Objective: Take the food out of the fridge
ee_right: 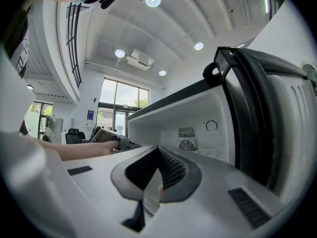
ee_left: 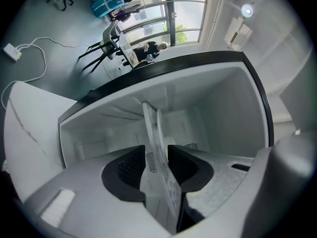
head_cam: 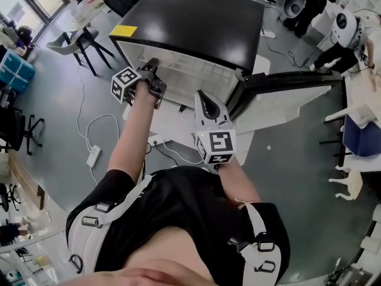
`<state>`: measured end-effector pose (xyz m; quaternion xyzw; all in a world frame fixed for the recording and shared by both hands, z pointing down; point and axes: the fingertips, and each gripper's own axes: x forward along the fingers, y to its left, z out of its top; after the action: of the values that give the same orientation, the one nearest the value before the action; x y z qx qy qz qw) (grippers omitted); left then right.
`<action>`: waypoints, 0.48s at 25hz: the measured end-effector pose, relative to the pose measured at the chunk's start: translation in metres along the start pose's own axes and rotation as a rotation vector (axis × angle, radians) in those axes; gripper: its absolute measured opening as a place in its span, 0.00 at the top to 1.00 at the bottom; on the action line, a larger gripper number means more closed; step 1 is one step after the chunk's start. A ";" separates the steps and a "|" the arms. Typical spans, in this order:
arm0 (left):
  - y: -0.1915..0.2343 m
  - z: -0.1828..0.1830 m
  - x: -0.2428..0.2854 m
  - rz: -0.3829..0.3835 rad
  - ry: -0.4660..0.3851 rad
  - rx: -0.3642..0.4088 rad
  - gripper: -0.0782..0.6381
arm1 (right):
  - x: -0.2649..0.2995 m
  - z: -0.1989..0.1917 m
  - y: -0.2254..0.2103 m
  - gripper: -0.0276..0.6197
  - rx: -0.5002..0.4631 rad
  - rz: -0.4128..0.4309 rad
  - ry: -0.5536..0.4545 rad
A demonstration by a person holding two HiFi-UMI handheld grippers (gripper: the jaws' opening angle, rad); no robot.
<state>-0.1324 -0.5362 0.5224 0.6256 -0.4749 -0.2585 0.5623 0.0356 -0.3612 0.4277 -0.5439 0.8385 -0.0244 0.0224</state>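
A small white fridge (head_cam: 196,16) with a black top stands open, its door (head_cam: 286,79) swung out to the right. My left gripper (head_cam: 152,64) reaches into the opening. In the left gripper view its jaws (ee_left: 157,157) stand apart around a thin white flat pack (ee_left: 150,128) that stands on edge and runs on into the fridge; I see no pad pressing it. My right gripper (head_cam: 205,100) hangs in front of the fridge near the door, pointing at it. In the right gripper view (ee_right: 158,155) its jaws meet, with only a pale sliver in the seam.
A power strip (head_cam: 93,155) and its cables lie on the grey floor to the left. Chairs (head_cam: 83,40) stand at the back left, white furniture (head_cam: 357,94) at the right. The fridge's inner wall (ee_right: 198,113) carries a vent and a dial.
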 end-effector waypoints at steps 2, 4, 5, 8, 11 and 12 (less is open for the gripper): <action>-0.004 -0.001 -0.003 -0.006 -0.010 0.018 0.71 | 0.001 -0.002 0.001 0.95 0.003 0.003 0.004; -0.007 -0.006 -0.007 -0.015 -0.014 0.028 0.75 | 0.002 -0.004 0.002 0.95 0.006 0.006 0.008; -0.009 -0.008 -0.010 -0.020 -0.015 0.029 0.77 | 0.003 -0.004 0.002 0.95 0.007 0.009 0.009; -0.013 -0.011 -0.018 -0.037 -0.021 0.006 0.82 | 0.005 -0.002 0.006 0.95 0.009 0.025 0.006; -0.012 -0.015 -0.024 -0.079 -0.026 -0.063 0.83 | 0.004 -0.003 0.009 0.95 0.015 0.038 0.006; -0.011 -0.016 -0.027 -0.094 -0.029 -0.083 0.83 | 0.003 -0.004 0.010 0.95 0.016 0.042 0.007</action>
<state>-0.1265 -0.5063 0.5099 0.6195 -0.4420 -0.3129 0.5683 0.0253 -0.3603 0.4306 -0.5260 0.8495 -0.0327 0.0244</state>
